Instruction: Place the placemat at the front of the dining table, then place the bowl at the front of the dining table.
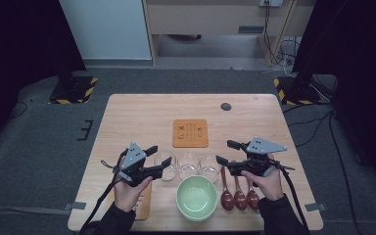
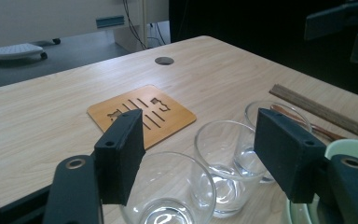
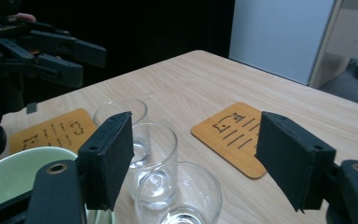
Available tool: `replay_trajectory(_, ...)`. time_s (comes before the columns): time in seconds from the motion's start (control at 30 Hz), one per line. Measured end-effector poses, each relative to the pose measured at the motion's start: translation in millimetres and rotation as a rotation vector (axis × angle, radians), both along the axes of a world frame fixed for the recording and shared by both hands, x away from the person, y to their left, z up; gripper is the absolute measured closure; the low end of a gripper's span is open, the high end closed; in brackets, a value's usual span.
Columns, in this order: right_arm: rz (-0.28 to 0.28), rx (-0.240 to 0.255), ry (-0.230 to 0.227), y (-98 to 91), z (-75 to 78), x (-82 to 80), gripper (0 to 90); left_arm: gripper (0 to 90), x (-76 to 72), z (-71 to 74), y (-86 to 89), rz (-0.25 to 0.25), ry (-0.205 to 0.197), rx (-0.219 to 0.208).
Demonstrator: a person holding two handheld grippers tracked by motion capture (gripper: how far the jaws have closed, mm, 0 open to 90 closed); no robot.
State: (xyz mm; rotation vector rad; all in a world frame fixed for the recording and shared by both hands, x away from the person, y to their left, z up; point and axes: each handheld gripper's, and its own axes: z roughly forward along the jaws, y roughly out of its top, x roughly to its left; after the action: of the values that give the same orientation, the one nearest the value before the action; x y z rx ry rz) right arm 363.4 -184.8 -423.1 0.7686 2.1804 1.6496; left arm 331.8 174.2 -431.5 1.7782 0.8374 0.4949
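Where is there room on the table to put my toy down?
The far half of the table is bare on both sides of the wooden mat. The near edge is crowded: three glasses, a green bowl and three spoons.

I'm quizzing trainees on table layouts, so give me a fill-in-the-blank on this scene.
1. The row of clear glasses holds ____ glasses.
2. The bowl in front of them is pale ____.
3. Right of the bowl lie three brown ____.
4. The left tongs and the right tongs both stand ____, with nothing gripped.

Missing words: three; green; spoons; open
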Motion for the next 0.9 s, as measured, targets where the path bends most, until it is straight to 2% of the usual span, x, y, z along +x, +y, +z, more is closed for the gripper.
replay_trajectory(0.13, 0.025, -0.009, 0.001, 3.2, -0.1, -4.3, 28.3, 36.2, -4.2, 1.5, -2.9, -0.015, -0.003, -0.001)
replay_trajectory(0.27, 0.052, -0.017, 0.004, 7.3, -1.0, -8.0, 29.1, 37.3, -8.5, 3.5, -5.9, -0.031, -0.002, -0.031)
replay_trajectory(0.33, 0.067, -0.024, 0.004, 10.8, -1.5, -9.8, 29.4, 37.9, -10.9, 3.7, -9.3, -0.043, 0.003, -0.03)
replay_trajectory(0.5, 0.1, -0.04, -0.001, 16.0, -1.7, -12.9, 33.9, 39.5, -14.7, 2.8, -18.4, -0.075, 0.017, -0.006)
replay_trajectory(0.63, 0.116, -0.049, -0.005, 18.6, -4.6, -15.2, 38.6, 42.2, -17.1, 1.2, -25.5, -0.1, 0.051, 0.018)
replay_trajectory(0.8, 0.128, -0.068, -0.022, 23.2, -8.6, -18.6, 44.4, 43.9, -20.8, 0.1, -32.6, -0.112, 0.067, 0.045)
replay_trajectory(0.9, 0.138, -0.079, -0.004, 25.2, -9.2, -22.2, 46.6, 44.8, -22.8, -0.5, -35.7, -0.121, 0.072, 0.049)
